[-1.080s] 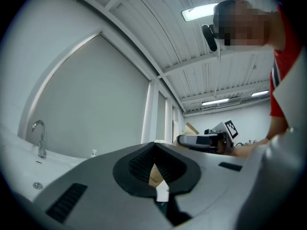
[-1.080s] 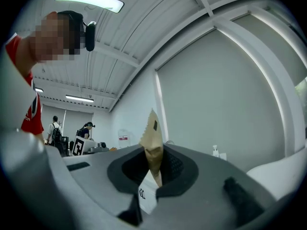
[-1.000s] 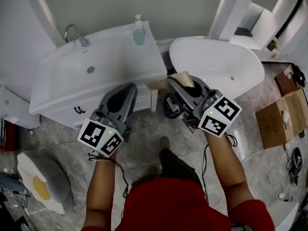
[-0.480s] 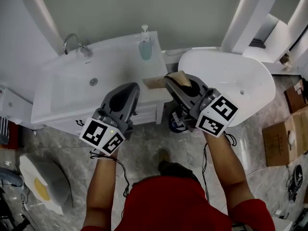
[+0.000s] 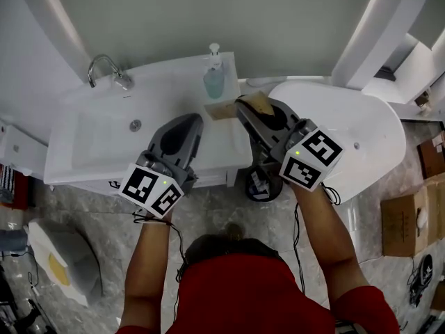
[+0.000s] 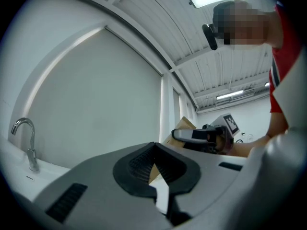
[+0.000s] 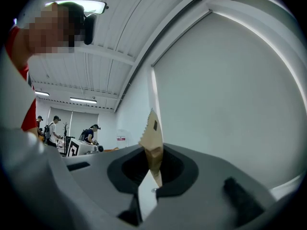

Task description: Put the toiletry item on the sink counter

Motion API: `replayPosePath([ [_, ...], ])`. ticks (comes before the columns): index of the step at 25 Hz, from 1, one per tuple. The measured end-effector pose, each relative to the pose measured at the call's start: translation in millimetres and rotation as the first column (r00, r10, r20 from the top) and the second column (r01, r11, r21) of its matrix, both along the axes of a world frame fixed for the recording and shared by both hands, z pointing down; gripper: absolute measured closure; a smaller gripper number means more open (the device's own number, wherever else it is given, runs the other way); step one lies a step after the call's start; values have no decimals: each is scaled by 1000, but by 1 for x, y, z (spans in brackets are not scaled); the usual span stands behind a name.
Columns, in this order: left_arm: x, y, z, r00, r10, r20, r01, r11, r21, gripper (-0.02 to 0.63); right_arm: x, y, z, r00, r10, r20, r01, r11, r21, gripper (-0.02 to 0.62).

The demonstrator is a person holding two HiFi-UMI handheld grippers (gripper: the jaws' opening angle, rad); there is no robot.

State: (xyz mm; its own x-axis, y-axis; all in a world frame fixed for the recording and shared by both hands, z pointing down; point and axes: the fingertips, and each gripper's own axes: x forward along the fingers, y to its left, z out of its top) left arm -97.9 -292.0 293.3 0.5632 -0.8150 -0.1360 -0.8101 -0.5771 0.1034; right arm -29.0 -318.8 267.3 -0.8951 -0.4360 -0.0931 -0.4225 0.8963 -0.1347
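Toiletry packet is pinched in my right claw above the sink worktop beside the soap bottle, left claw closed on nothing, so I reckon a sloppy release tips that bottle or drops it off the edge

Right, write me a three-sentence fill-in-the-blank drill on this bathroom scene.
1. The tan packet is clamped in the ___ gripper.
2. In the head view, the faucet stands to the ___ of the soap dispenser on the sink counter.
3. The left gripper holds ___.
Missing words: right; left; nothing.
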Motion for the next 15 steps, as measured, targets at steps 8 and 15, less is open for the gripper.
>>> replayPosePath([
  [8,-21,-45,10,1000,6,2,-6,1000,2,589,-18,-44,14,999,40,-13,-40,999,-13,551],
  [15,-32,-95,19,998,58,16,-58,998,14,589,-33,-96,23,994,102,-41,-103,995,-14,551],
])
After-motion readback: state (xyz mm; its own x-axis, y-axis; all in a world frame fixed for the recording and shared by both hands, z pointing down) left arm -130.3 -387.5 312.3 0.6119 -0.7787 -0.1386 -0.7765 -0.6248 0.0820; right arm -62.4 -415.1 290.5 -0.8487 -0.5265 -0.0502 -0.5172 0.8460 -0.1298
